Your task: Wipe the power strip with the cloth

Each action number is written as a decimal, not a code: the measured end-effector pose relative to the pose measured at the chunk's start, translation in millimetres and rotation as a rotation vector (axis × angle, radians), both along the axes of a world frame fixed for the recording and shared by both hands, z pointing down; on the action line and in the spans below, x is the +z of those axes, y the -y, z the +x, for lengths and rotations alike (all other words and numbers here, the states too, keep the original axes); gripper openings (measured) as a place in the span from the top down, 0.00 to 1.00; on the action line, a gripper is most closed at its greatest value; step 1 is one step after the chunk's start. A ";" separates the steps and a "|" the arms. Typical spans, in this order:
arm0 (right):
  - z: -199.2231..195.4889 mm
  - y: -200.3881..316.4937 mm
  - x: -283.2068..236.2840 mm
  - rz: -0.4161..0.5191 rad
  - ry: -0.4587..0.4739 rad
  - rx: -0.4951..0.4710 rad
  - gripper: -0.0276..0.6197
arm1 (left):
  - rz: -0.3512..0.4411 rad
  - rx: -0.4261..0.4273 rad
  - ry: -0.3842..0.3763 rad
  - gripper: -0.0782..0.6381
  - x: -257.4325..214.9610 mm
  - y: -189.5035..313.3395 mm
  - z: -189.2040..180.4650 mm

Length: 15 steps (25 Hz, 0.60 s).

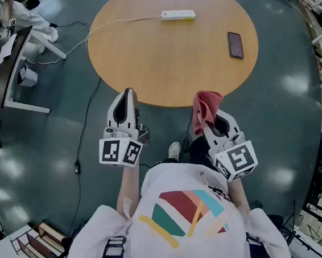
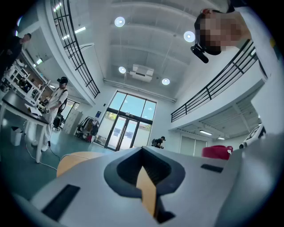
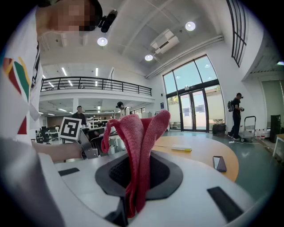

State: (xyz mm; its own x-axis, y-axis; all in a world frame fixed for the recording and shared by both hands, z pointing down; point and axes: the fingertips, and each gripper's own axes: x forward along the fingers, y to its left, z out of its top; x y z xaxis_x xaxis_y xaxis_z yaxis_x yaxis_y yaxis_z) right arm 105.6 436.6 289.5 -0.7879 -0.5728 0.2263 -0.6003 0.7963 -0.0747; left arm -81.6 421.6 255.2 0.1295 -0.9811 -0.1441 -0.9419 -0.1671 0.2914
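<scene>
The white power strip [image 1: 178, 15] with a yellow edge lies at the far side of the round wooden table [image 1: 168, 63]; it shows small in the right gripper view [image 3: 182, 149]. My right gripper [image 1: 206, 124] is shut on a red cloth [image 1: 206, 106], which stands up folded between its jaws [image 3: 137, 146], just short of the table's near edge. My left gripper [image 1: 128, 93] hovers at the near edge too, shut with nothing in it [image 2: 143, 155]. Both are well short of the strip.
A black phone [image 1: 235, 45] lies on the table's right side. The strip's white cord [image 1: 112, 23] runs off the left edge to the floor. A black cable [image 1: 83, 134] lies on the floor, with desks and people at the far left.
</scene>
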 end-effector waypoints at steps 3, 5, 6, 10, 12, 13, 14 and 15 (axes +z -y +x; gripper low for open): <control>7.9 30.9 2.4 0.002 -0.011 0.011 0.90 | -0.006 0.001 0.007 0.83 6.8 26.6 2.5; 19.4 57.2 8.7 -0.004 -0.014 0.035 0.90 | -0.017 0.014 0.026 0.83 13.0 47.5 9.9; 25.7 72.6 12.6 -0.008 -0.013 0.047 0.90 | -0.023 0.021 0.034 0.83 15.9 59.6 14.1; 41.6 137.7 23.7 -0.032 0.015 0.071 0.90 | -0.033 0.013 0.067 0.83 19.1 108.8 21.7; 40.1 171.9 24.4 -0.043 0.036 0.066 0.90 | -0.038 -0.003 0.094 0.83 17.5 137.3 17.4; 40.4 189.0 23.1 -0.043 0.045 0.057 0.90 | -0.036 -0.013 0.109 0.83 15.3 152.5 17.0; 43.2 206.2 21.2 -0.041 0.052 0.048 0.90 | -0.030 -0.023 0.127 0.83 11.9 167.6 19.5; 48.4 223.5 19.5 -0.041 0.059 0.040 0.90 | -0.019 -0.031 0.149 0.83 7.3 182.6 24.7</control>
